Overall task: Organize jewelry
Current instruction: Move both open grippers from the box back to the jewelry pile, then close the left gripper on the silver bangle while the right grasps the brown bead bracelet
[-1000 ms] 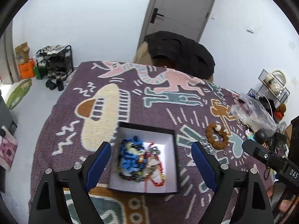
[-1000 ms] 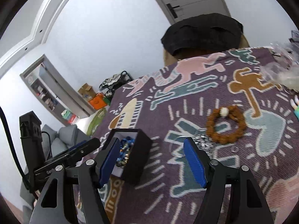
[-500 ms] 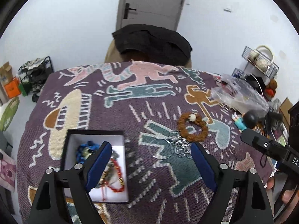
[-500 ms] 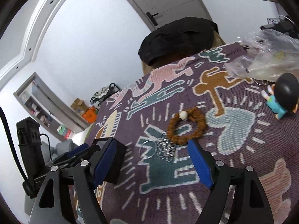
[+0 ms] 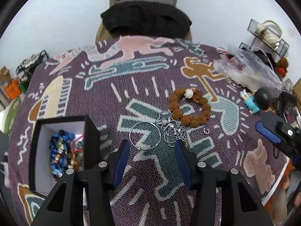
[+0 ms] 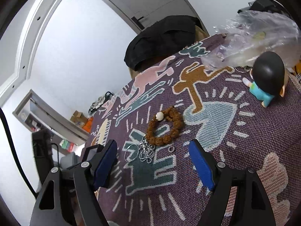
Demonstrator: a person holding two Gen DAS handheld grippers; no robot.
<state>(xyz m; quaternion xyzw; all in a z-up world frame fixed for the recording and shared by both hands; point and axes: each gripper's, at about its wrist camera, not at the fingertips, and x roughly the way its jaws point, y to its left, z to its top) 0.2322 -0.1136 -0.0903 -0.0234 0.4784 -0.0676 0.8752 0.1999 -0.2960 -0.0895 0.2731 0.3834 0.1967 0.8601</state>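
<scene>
A black jewelry box [image 5: 91, 135] with a white lining holds blue and red beaded pieces [image 5: 62, 152]. A brown bead bracelet [image 5: 189, 106] with one white bead lies on the purple patterned cloth [image 5: 131, 86]. Beside it lie a silver hoop [image 5: 144, 135], a silver chain [image 5: 173, 130] and a small ring [image 5: 206, 130]. My left gripper [image 5: 152, 150] is open and empty just short of the hoop and chain. My right gripper [image 6: 153, 150] is open and empty, near the bracelet [image 6: 165, 127], chain [image 6: 147, 150] and small ring [image 6: 171, 148].
A doll with black hair and blue clothes [image 6: 267, 82] sits at the right on the cloth. A crumpled clear plastic bag [image 6: 254, 37] lies behind it. A chair with a black garment [image 5: 146, 18] stands at the table's far side.
My left gripper has moved right from above the box towards the hoop and chain, and its fingers have narrowed. My right gripper has swung right and closer to the bracelet.
</scene>
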